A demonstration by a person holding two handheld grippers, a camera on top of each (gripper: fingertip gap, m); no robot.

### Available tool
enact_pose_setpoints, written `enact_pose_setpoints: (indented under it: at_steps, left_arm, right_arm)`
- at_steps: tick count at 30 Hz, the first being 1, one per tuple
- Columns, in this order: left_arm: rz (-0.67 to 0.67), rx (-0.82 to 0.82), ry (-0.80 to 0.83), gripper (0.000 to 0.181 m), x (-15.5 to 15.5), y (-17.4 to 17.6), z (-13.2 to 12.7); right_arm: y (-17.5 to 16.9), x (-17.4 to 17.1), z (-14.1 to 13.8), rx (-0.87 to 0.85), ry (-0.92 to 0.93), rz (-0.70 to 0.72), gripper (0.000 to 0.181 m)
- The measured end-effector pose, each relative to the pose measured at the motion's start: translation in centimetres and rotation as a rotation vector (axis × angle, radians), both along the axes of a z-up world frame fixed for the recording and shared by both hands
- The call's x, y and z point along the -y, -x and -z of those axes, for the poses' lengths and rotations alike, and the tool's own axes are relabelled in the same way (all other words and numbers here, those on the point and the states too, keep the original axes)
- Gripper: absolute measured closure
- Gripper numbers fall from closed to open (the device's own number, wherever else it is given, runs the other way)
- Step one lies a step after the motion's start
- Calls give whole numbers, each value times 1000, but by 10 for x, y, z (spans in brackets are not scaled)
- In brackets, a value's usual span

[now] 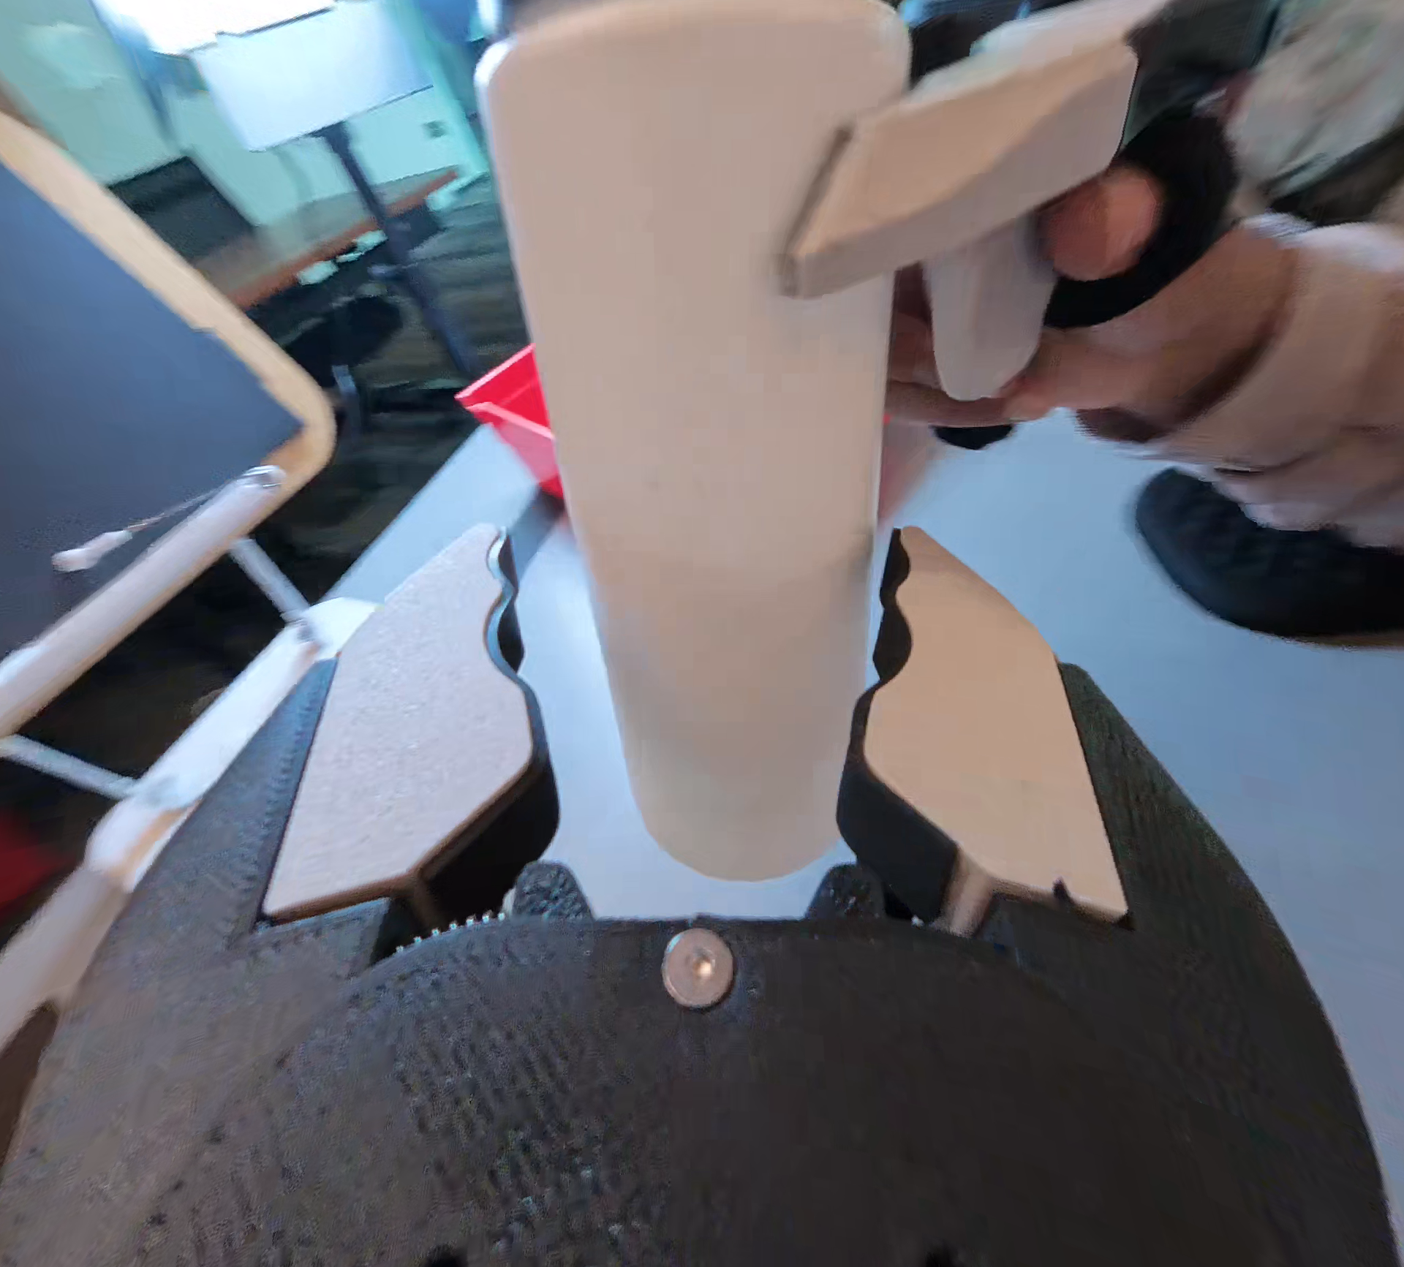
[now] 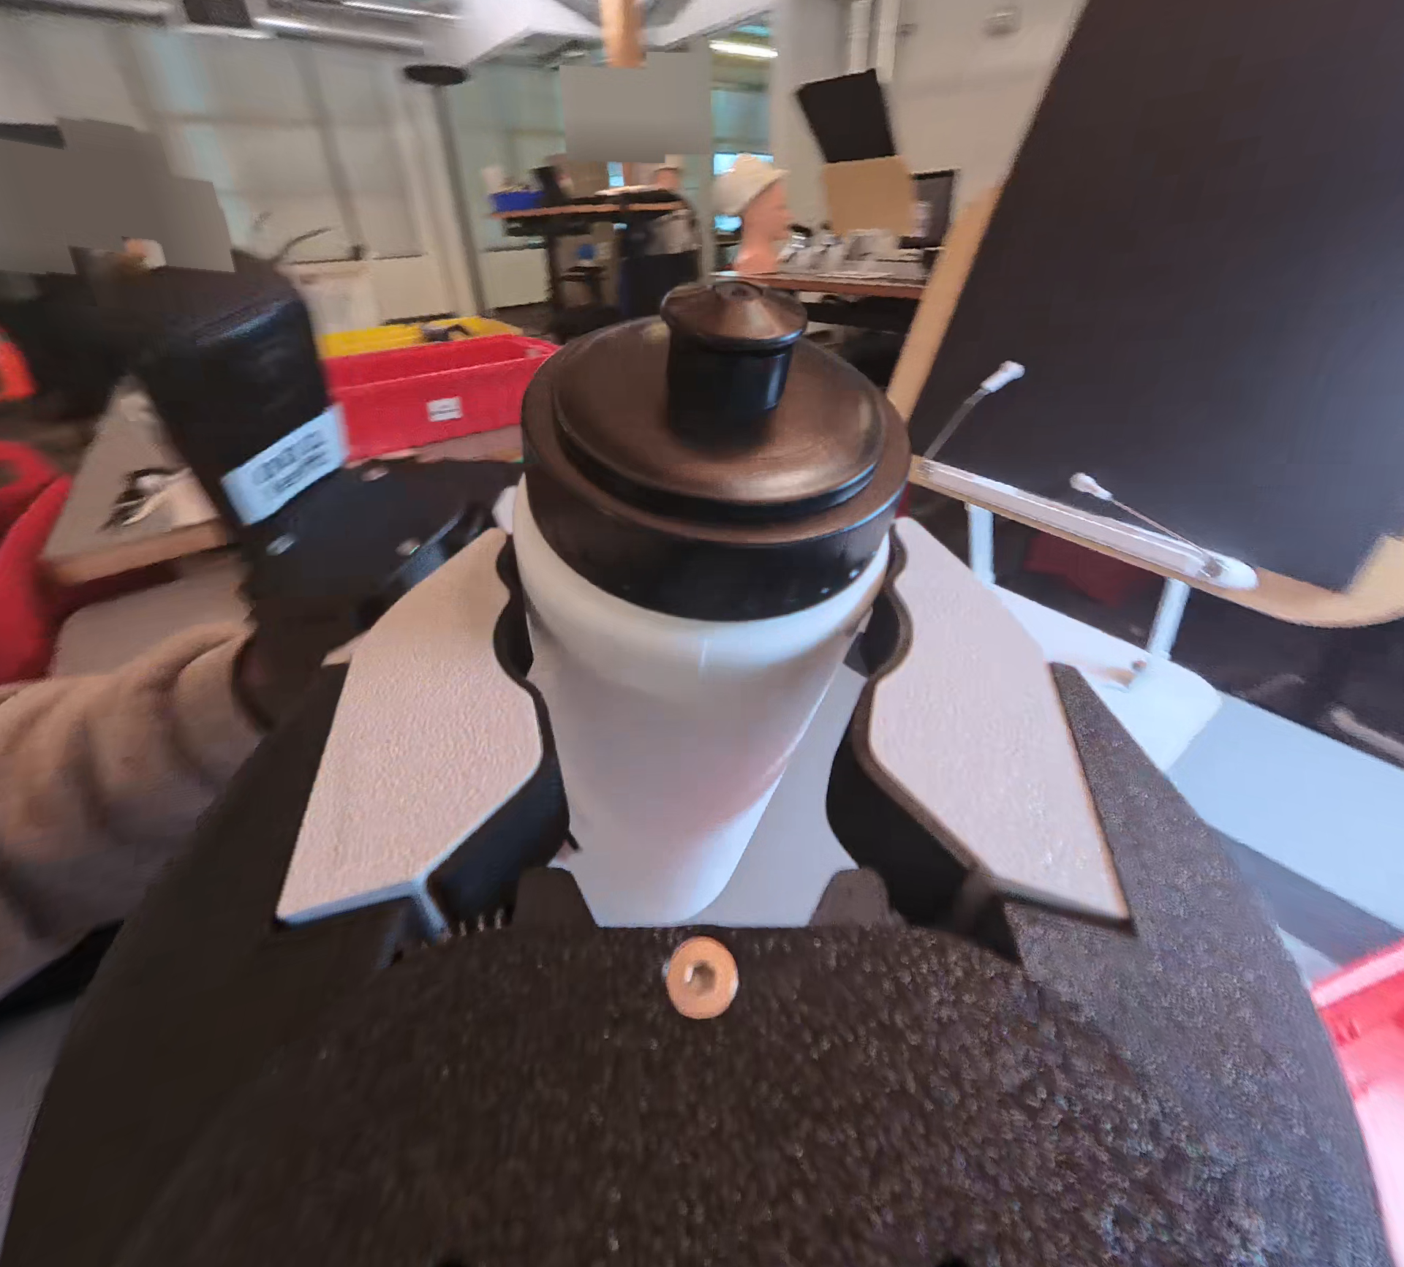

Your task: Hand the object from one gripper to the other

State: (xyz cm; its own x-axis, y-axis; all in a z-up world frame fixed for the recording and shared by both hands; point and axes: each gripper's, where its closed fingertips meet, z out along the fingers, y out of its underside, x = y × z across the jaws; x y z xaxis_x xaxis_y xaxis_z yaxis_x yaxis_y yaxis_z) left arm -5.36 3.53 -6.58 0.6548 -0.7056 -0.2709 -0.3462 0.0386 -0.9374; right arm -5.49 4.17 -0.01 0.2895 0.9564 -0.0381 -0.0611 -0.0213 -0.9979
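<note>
A white bottle [image 1: 706, 395] with a black cap [image 2: 714, 440] is held upright over the grey table [image 1: 1064, 661]. My right gripper [image 2: 699, 600] is shut on the bottle [image 2: 684, 714] just below the cap. One of its white fingers [image 1: 957, 167] shows in the left wrist view, pressed on the bottle's upper right side. My left gripper [image 1: 699, 600] is open around the bottle's lower body, with a gap on its left side. The left gripper's black body [image 2: 243, 440] shows at the left of the right wrist view.
A red bin [image 2: 433, 395] and a yellow bin [image 2: 410, 330] stand behind the bottle. A black board with a wooden edge [image 2: 1215, 243] leans nearby. A person's hand [image 1: 1215, 364] holds the right gripper. A dark object [image 1: 1253, 562] lies on the table. The gap from one gripper's tips to the other's is roughly 6 centimeters.
</note>
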Motion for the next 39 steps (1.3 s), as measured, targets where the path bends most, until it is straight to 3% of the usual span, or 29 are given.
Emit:
enact_pose_setpoints:
  at_steps: [3, 5, 7, 9, 12, 15, 17, 20, 24, 27, 30, 33, 36, 39]
  left_arm:
    - [-226, -153, -73, 88, -19, -1, 16]
    - [-274, -194, -82, 89, -24, 1, 25]
    - [-159, -119, -19, 92, -20, 1, 24]
    - [74, 41, 94, 93, -1, -6, 16]
    - [432, 237, 228, 93, 37, -14, 0]
    - [692, 292, 310, 92, 72, -23, -3]
    - [787, 270, 367, 92, 86, -34, 6]
    - [854, 205, 406, 93, 98, -47, 21]
    - [793, 271, 386, 96, 83, -41, 12]
    - [563, 371, 307, 107, 47, -25, -5]
    - [314, 262, 194, 98, 20, -19, -2]
    - [147, 146, 90, 95, 7, -26, 6]
    - [171, 155, 107, 96, 7, -27, 9]
    - [240, 291, 141, 96, 12, -16, -8]
  right_arm:
    - [6, -4, 10, 5, 12, 128, 94]
    - [9, -2, 13, 27, -38, 174, 94]
    - [11, 7, 7, 18, -36, 78, 99]
    - [7, 22, -9, -48, -47, -97, 107]
    - [-4, 41, -11, 0, -56, -338, 93]
    - [-10, 62, 2, 34, 13, -580, 85]
    - [-6, 82, 17, 85, 44, -715, 84]
    - [12, 97, 36, 155, 23, -737, 89]
    - [11, 81, 22, 109, 1, -629, 92]
    - [2, 36, 2, 40, -30, -339, 92]
    - [-5, 9, -6, 14, -112, -94, 92]
    - [6, 10, -2, -4, -143, 25, 92]
    - [11, 18, -5, -5, -199, 43, 94]
    - [3, 32, -15, -29, -94, -191, 89]
